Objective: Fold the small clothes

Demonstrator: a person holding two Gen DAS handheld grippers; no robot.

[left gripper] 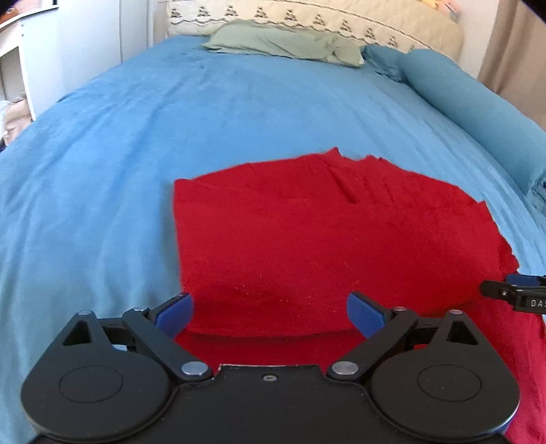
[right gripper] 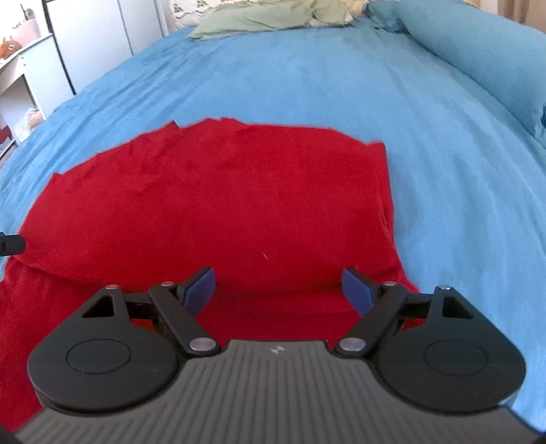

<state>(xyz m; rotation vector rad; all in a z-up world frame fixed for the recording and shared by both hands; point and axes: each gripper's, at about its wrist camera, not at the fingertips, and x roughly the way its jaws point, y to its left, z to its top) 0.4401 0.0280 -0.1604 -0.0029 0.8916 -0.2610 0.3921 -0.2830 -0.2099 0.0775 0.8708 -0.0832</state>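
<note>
A red garment [left gripper: 307, 232] lies on the blue bedspread [left gripper: 170, 119], folded over so an upper layer lies on a lower one. It also shows in the right wrist view [right gripper: 221, 205]. My left gripper [left gripper: 269, 312] is open and empty, its blue pads [left gripper: 175, 312] spread just above the garment's near fold, toward its left side. My right gripper [right gripper: 278, 290] is open and empty above the near fold toward the garment's right side. The right gripper's tip shows at the right edge of the left wrist view [left gripper: 512, 293].
A green pillow [left gripper: 286, 42] and a cream patterned quilt [left gripper: 341, 20] lie at the head of the bed. A rolled blue bolster [left gripper: 477, 102] runs along the right side. White furniture [right gripper: 30, 68] stands to the left of the bed.
</note>
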